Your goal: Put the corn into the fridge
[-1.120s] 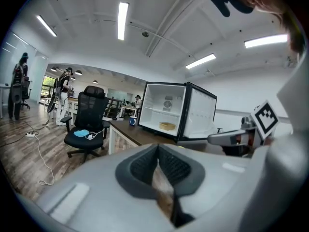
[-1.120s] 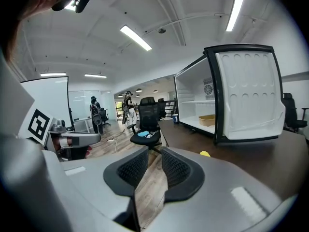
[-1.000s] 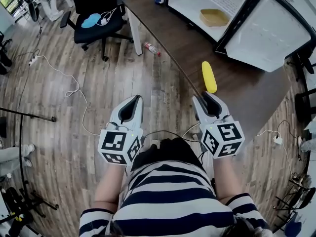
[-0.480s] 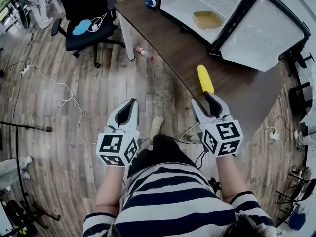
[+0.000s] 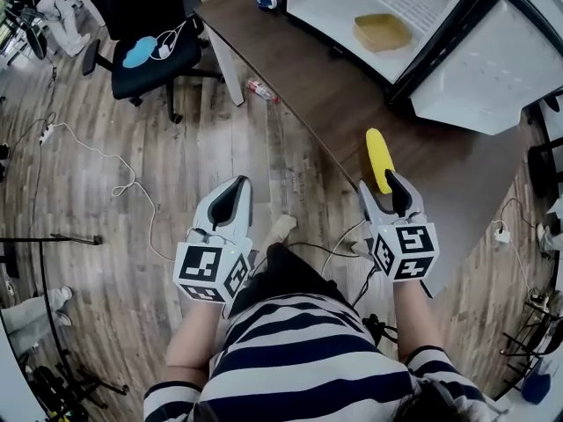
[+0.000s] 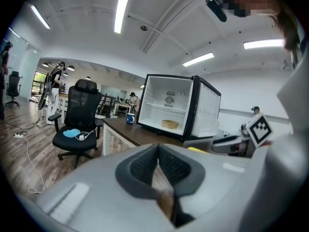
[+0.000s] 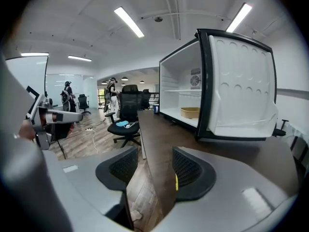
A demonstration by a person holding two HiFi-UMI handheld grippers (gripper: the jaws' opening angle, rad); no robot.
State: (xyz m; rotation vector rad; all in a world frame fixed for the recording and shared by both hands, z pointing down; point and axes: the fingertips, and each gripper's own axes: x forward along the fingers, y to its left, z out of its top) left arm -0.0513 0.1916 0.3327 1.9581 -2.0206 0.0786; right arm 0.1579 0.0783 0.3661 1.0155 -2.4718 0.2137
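Dark wooden tabletop runs across an office with plank flooring, and the small fridge stands on it with its door swung wide, so the way in is ready. Corn lies near the tabletop's near edge, well apart from the fridge, its length pointing roughly at my right gripper. I have that gripper lined up along the cob. Its jaws are opening to take it, the near end just at the tips, pads not pressing on it. My left gripper hangs over the floor beside the tabletop, jaws closed and empty, kept out of the way. A shallow yellow tray inside the fridge looks a likely landing spot.
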